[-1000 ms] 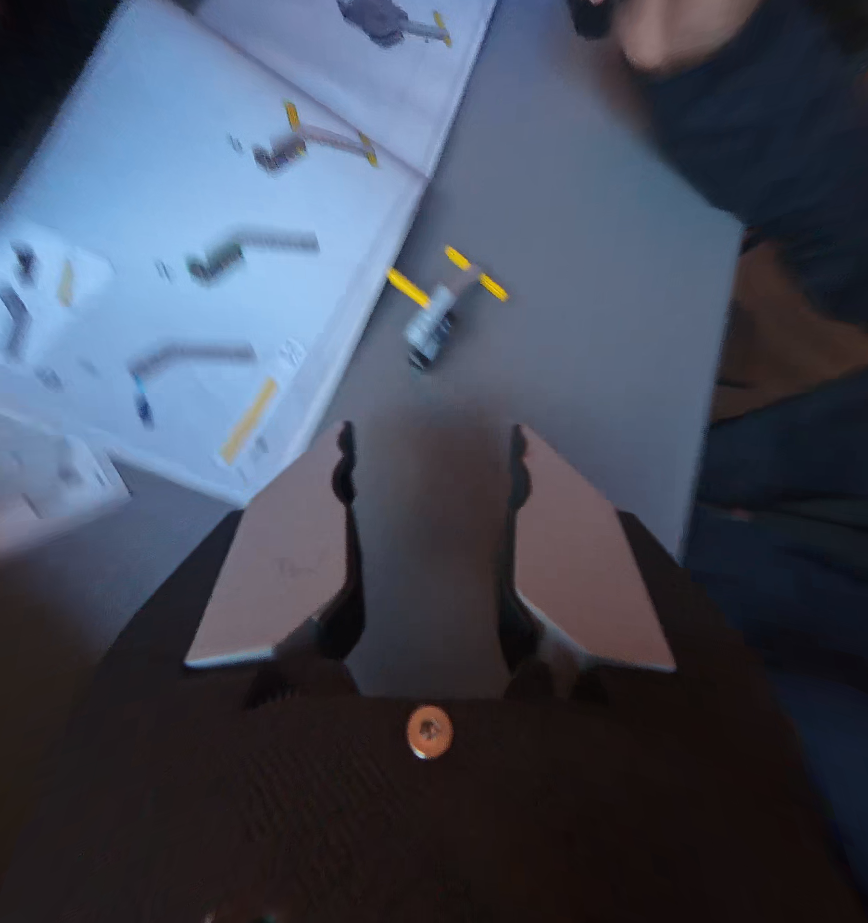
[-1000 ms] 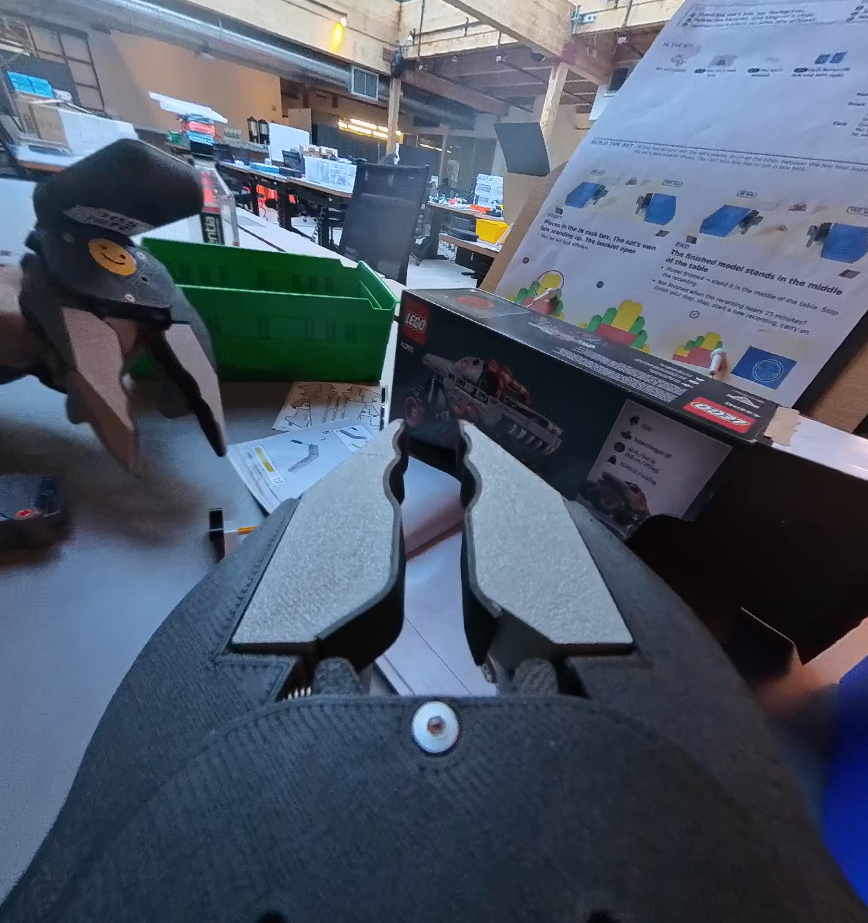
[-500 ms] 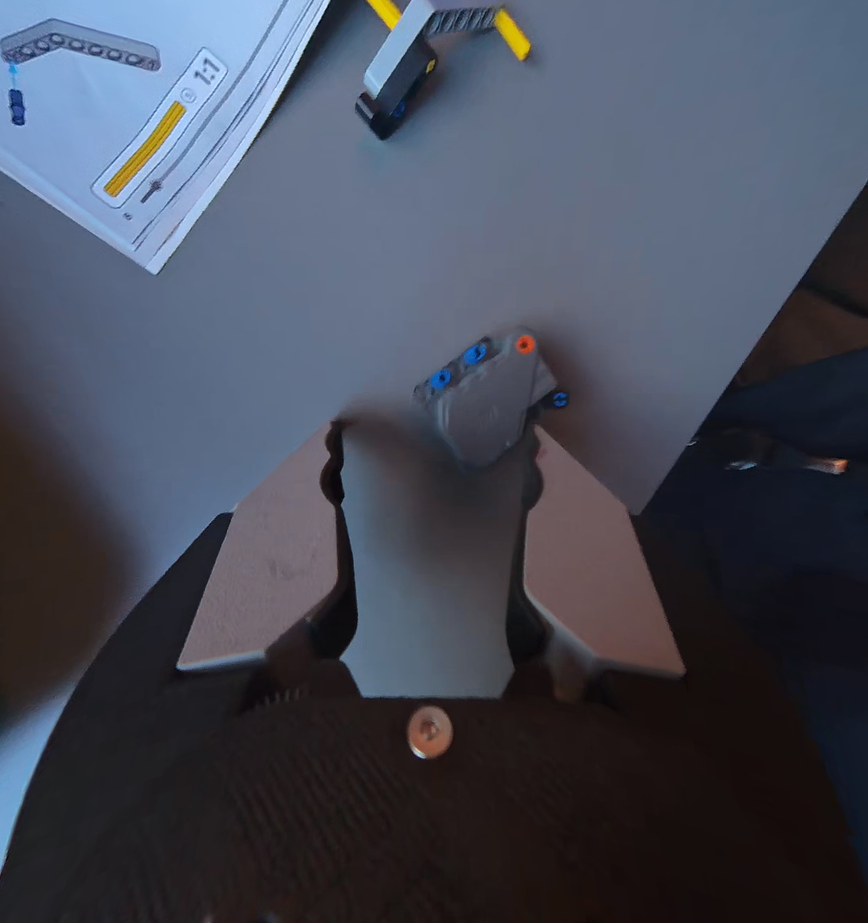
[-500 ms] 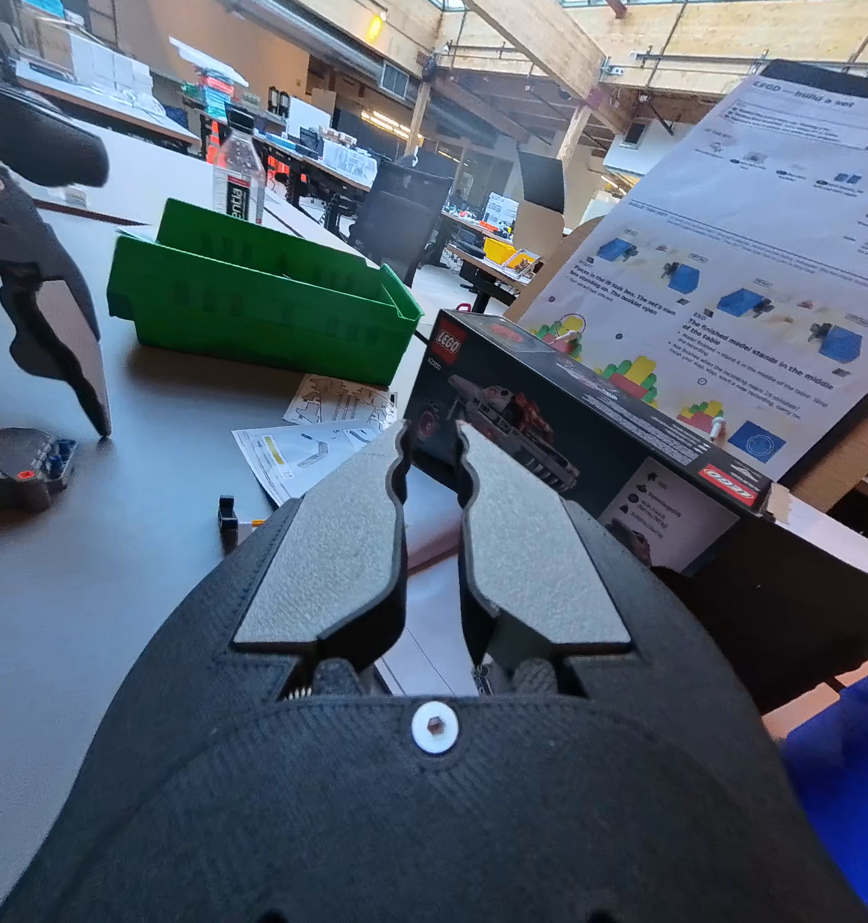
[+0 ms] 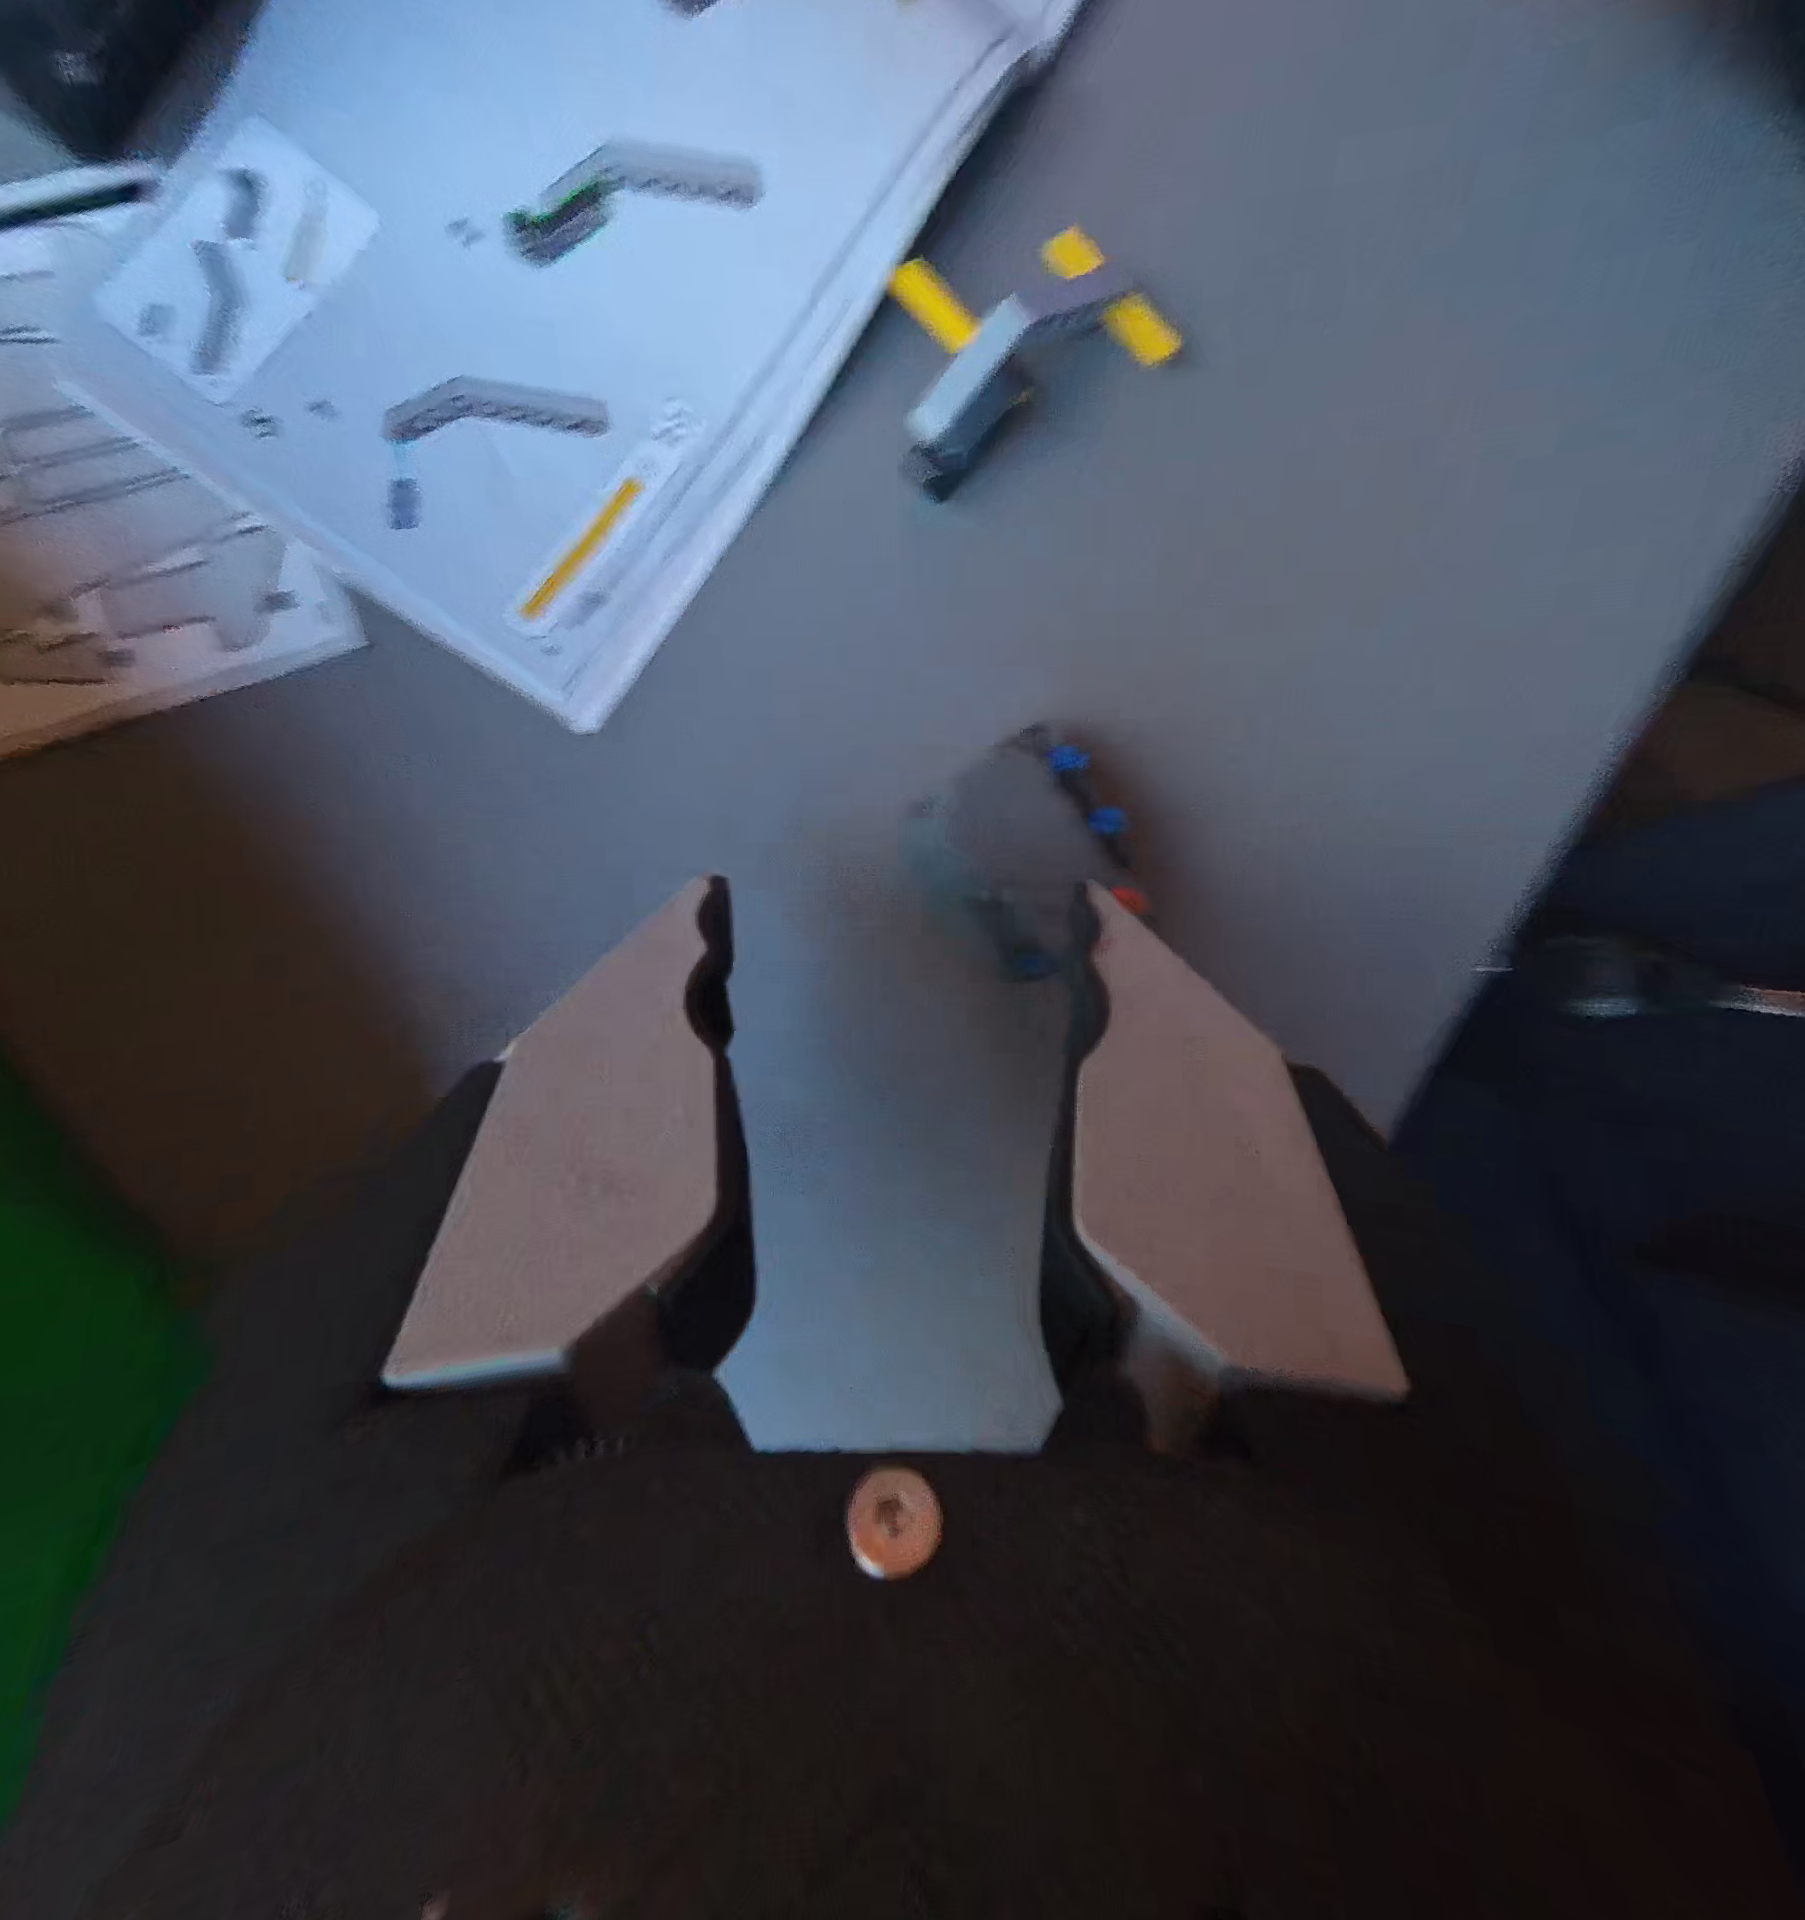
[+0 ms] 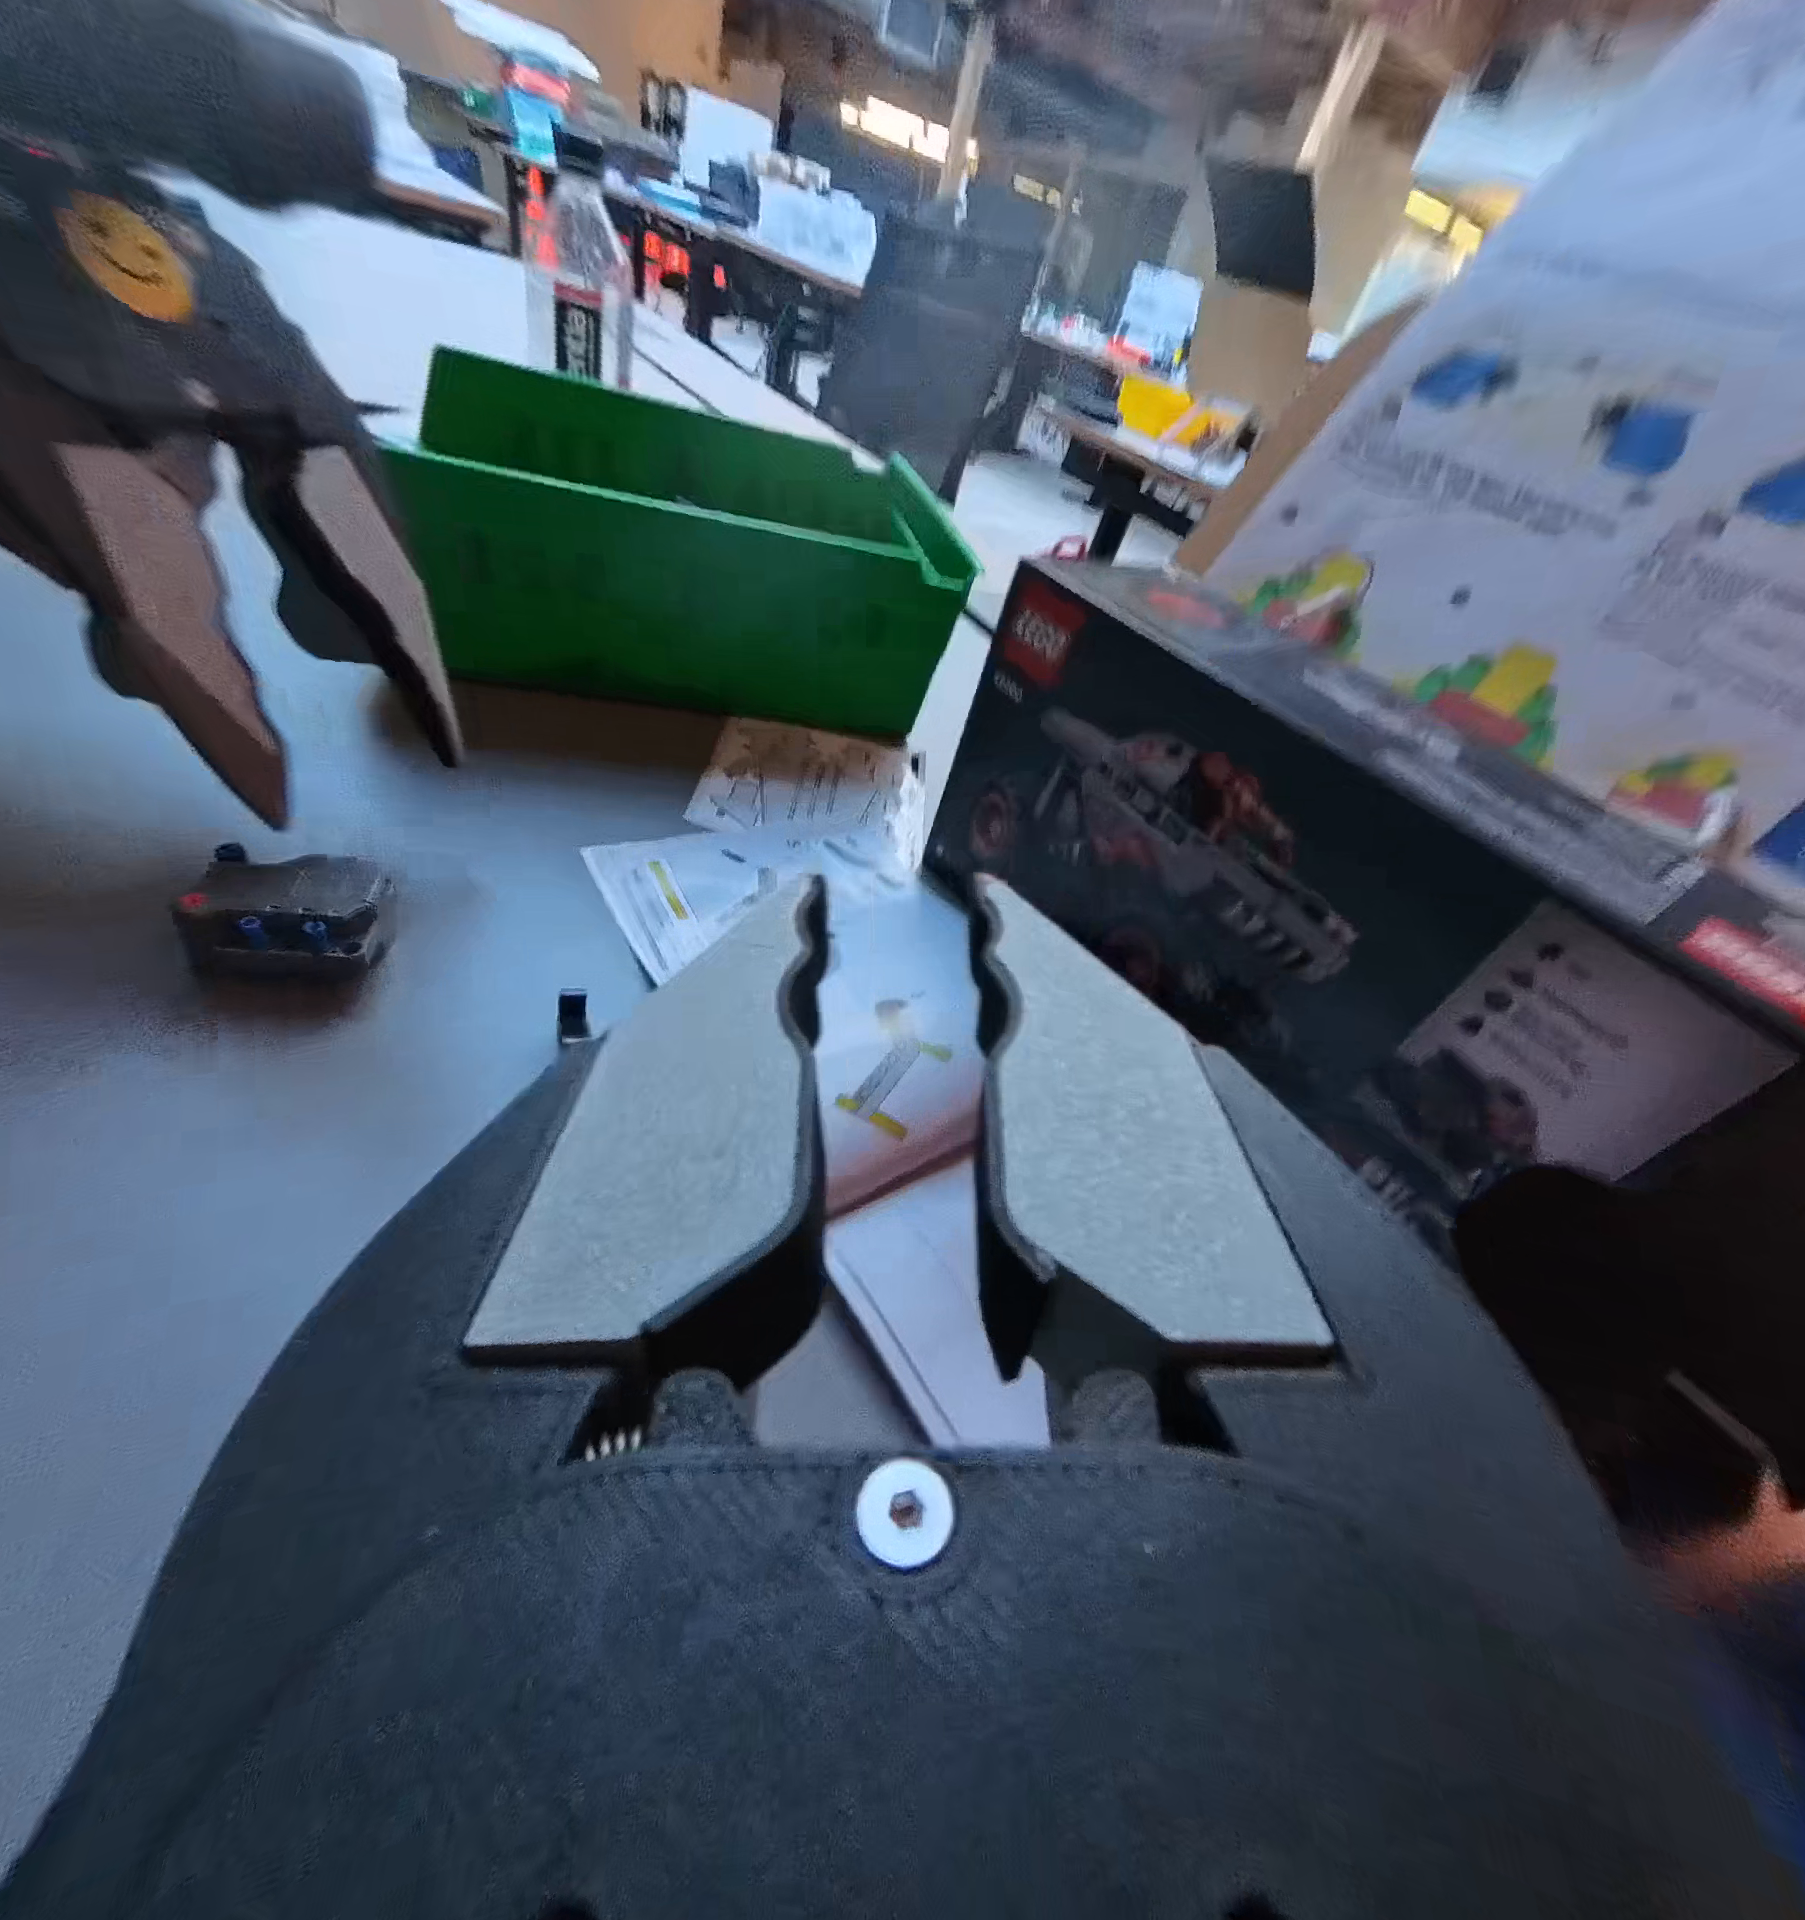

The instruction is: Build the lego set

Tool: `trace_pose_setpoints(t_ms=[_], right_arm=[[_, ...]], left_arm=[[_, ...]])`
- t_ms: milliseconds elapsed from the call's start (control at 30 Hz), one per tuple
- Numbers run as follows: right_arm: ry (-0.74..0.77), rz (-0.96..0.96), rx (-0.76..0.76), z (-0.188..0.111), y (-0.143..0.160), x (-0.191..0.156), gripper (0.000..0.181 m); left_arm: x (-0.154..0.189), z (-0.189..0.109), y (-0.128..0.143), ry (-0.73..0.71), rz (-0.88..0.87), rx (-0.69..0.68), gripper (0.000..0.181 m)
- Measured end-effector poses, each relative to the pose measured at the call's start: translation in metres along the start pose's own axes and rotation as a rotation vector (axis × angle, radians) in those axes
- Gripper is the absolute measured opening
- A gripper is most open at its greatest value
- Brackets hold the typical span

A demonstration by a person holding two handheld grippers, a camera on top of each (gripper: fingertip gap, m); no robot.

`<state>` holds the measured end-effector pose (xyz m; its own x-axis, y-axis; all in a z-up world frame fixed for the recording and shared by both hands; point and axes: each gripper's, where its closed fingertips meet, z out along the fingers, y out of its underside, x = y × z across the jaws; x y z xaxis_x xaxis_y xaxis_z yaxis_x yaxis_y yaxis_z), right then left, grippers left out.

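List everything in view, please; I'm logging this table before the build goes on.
Grey motor block: 1, dark grey with blue pins, on the table below the left gripper.
Small assembly: 1, grey with yellow rods, beside the booklet.
Instruction booklet: 1, white, open on the table.
Loose sheet: 1, white, in front of the bin.
Green bin: 1, green, at the back of the table.
Set box: 1, black, right of the booklet.
Poster: 1, white, leaning behind the box.
Bottle: 1, clear, behind the bin.
Table: 1, grey.
Left gripper: open, empty.
Right gripper: open, empty.
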<state>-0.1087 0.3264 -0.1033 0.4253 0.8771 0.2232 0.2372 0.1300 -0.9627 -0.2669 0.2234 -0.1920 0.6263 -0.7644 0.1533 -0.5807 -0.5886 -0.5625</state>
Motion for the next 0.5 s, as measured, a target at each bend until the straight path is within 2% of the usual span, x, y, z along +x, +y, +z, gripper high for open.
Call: trace_pose_setpoints(t_ms=[33, 100, 133, 200, 233, 300, 367, 500], right_arm=[[-0.020, 0.029, -0.017, 0.003, 0.005, -0.001, 0.027], [-0.038, 0.050, -0.025, 0.007, 0.010, -0.003, 0.024], [-0.039, 0.050, -0.034, 0.008, 0.012, -0.003, 0.024], [-0.036, 0.044, -0.051, 0.010, 0.015, -0.003, 0.023], [-0.033, 0.040, -0.053, 0.010, 0.015, -0.003, 0.023], [-0.029, 0.036, -0.053, 0.010, 0.015, -0.002, 0.021], [-0.029, 0.042, -0.052, 0.010, 0.016, -0.001, 0.021], [-0.042, 0.070, -0.055, 0.010, 0.020, 0.003, 0.020]], left_arm=[[0.016, -0.002, -0.001, 0.093, -0.036, 0.036, 0.069], [0.036, 0.000, 0.003, 0.188, -0.108, 0.049, 0.077], [0.038, 0.005, 0.010, 0.168, -0.129, 0.026, 0.076], [0.036, 0.018, 0.023, 0.094, -0.134, -0.034, 0.065], [0.033, 0.023, 0.023, 0.049, -0.117, -0.033, 0.055], [0.026, 0.026, 0.021, -0.020, -0.079, -0.034, 0.046], [0.017, 0.026, 0.016, -0.091, 0.018, -0.046, 0.034], [-0.009, 0.029, -0.001, -0.286, 0.397, -0.074, 0.010]])
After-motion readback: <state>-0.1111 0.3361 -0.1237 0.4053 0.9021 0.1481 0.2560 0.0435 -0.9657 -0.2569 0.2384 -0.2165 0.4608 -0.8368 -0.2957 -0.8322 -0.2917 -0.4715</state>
